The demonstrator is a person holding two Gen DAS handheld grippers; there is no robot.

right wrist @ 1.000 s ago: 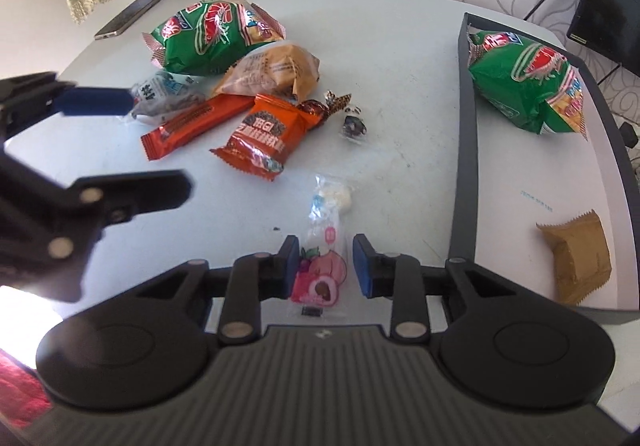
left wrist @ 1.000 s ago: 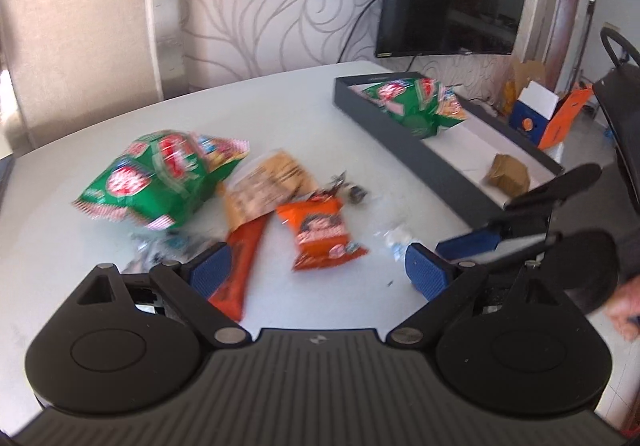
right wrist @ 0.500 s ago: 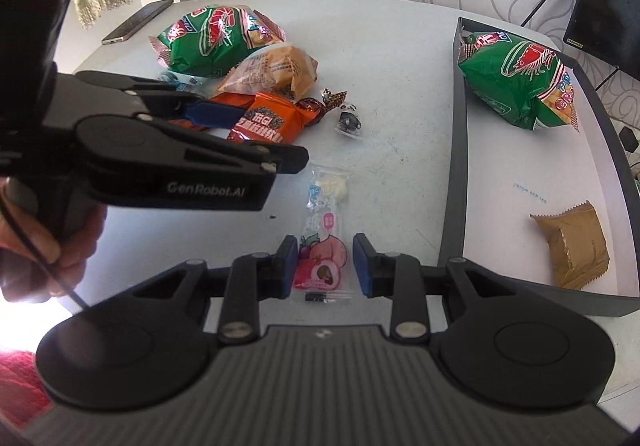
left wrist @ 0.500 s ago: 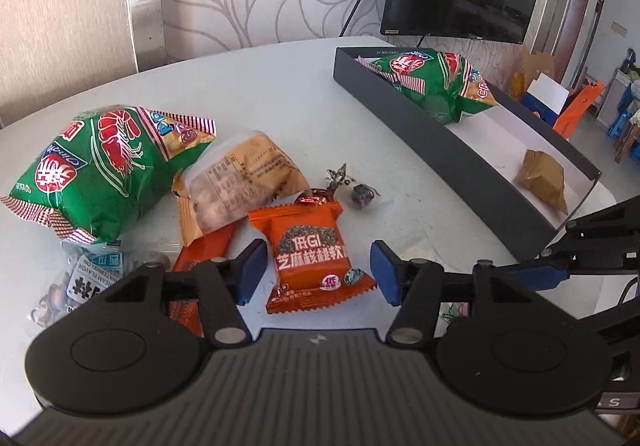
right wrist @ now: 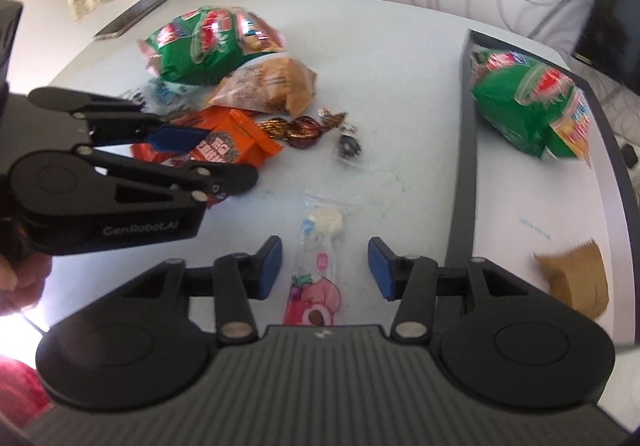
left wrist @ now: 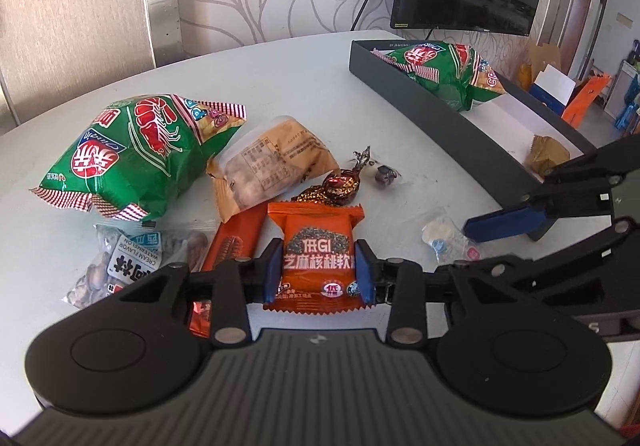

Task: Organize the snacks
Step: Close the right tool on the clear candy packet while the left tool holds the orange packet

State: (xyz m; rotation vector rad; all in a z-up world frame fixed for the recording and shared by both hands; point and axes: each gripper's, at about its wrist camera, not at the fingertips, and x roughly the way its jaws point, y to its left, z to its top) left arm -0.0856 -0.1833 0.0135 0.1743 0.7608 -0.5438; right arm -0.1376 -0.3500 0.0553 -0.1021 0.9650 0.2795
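Note:
In the left wrist view my left gripper [left wrist: 316,272] has its jaws closing, and both blue pads press the sides of an orange snack packet [left wrist: 318,246] lying flat on the white table. The right wrist view shows the same packet [right wrist: 236,137] between the left gripper's fingers [right wrist: 180,137]. My right gripper [right wrist: 325,270] hovers over a clear candy packet with a pink peach print [right wrist: 314,298]. Its jaws are closing, but the pads stand apart from the packet on both sides. A dark tray [right wrist: 464,165] at the right holds a green chip bag [right wrist: 528,105] and a brown packet [right wrist: 576,278].
Around the orange packet lie a second green chip bag [left wrist: 140,149], a tan biscuit packet [left wrist: 272,165], a red-orange bar [left wrist: 232,242], a seed packet [left wrist: 128,262] and two wrapped candies [left wrist: 340,185]. A phone [right wrist: 132,15] rests at the far table edge.
My left gripper came down toward the snack pile and drew its wide jaws in onto the orange packet. The right gripper's pads stand wider around the peach packet than before.

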